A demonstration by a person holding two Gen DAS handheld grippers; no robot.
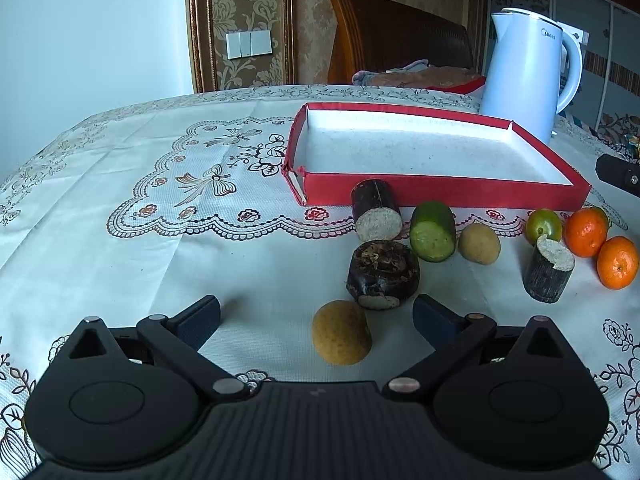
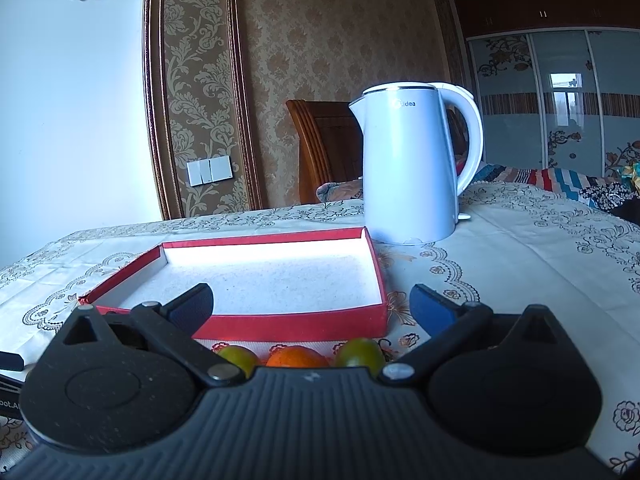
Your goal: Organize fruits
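A shallow red box (image 1: 444, 190) with a white floor lies empty on the tablecloth. In front of it sit two dark sugarcane pieces (image 1: 376, 212) (image 1: 382, 274), a green cut piece (image 1: 433, 231), a small tan fruit (image 1: 479, 243), a third cane stub (image 1: 549, 270), a green fruit (image 1: 543, 225) and two oranges (image 1: 585, 231) (image 1: 617, 262). My left gripper (image 1: 316, 314) is open, with a round tan fruit (image 1: 341, 333) lying between its fingers, untouched. My right gripper (image 2: 312, 304) is open above the red box's (image 2: 296, 326) near wall; two green fruits (image 2: 236, 358) (image 2: 359, 353) and an orange (image 2: 296, 358) peek out below it.
A white electric kettle (image 1: 528, 76) (image 2: 412, 164) stands behind the box's right end. A wooden chair (image 1: 396, 36) is at the table's far edge. A black part of the other gripper (image 1: 618, 174) shows at the right edge. Bare tablecloth (image 1: 140, 184) stretches left of the box.
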